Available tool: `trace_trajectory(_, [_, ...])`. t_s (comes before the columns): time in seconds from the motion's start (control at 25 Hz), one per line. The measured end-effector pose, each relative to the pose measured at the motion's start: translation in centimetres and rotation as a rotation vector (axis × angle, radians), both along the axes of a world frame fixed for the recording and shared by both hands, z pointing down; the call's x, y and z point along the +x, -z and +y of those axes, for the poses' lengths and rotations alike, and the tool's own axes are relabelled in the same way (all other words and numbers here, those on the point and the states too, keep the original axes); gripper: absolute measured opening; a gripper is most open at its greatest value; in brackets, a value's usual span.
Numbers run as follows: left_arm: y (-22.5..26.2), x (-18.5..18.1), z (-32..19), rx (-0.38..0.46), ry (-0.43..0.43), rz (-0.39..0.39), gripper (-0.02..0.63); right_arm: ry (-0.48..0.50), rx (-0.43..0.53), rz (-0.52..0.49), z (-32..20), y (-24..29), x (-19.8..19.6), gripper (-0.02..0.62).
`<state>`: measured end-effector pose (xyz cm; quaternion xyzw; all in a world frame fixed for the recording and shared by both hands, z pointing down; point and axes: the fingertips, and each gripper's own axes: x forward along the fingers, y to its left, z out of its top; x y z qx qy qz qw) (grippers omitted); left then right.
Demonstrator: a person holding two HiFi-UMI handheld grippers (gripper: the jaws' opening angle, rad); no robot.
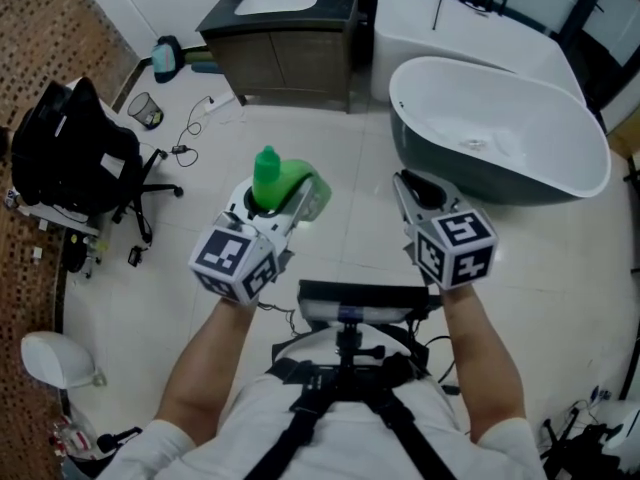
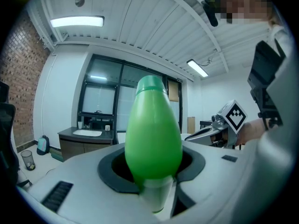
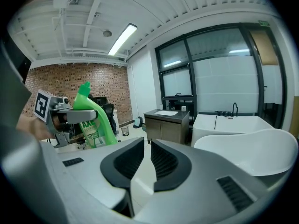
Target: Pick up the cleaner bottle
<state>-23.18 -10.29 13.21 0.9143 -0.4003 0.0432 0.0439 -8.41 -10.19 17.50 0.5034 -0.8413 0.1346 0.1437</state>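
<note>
The cleaner bottle (image 1: 283, 180) is bright green with a green cap and a printed label. My left gripper (image 1: 285, 206) is shut on it and holds it up off the floor, cap end pointing away from me. In the left gripper view the bottle (image 2: 153, 139) fills the space between the jaws. My right gripper (image 1: 412, 190) hangs level with it to the right, apart from the bottle. Its jaws (image 3: 147, 161) stand a narrow gap apart with nothing between them. From the right gripper view I see the bottle (image 3: 96, 122) tilted in the left gripper (image 3: 63, 117).
A dark oval bathtub (image 1: 500, 138) stands ahead on the right, with a white tub (image 1: 470, 23) behind it. A wooden vanity with a sink (image 1: 285, 33) is straight ahead. A black office chair (image 1: 80, 158), a small bin (image 1: 146, 110) and cables lie to the left on the tiled floor.
</note>
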Motion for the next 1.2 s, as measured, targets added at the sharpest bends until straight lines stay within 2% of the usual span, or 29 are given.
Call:
trace_trajectory(0.56, [0.3,1.5,-1.0,0.001,-0.023,0.005,0.167,0.043,0.01,0.042,-0.7,0.3,-1.0,0.005])
trace_trajectory(1.2, [0.7,2.1,-1.3,-0.007,-0.036,0.002,0.167,0.065,0.005,0.061,-1.1,0.1,-1.5,0.003])
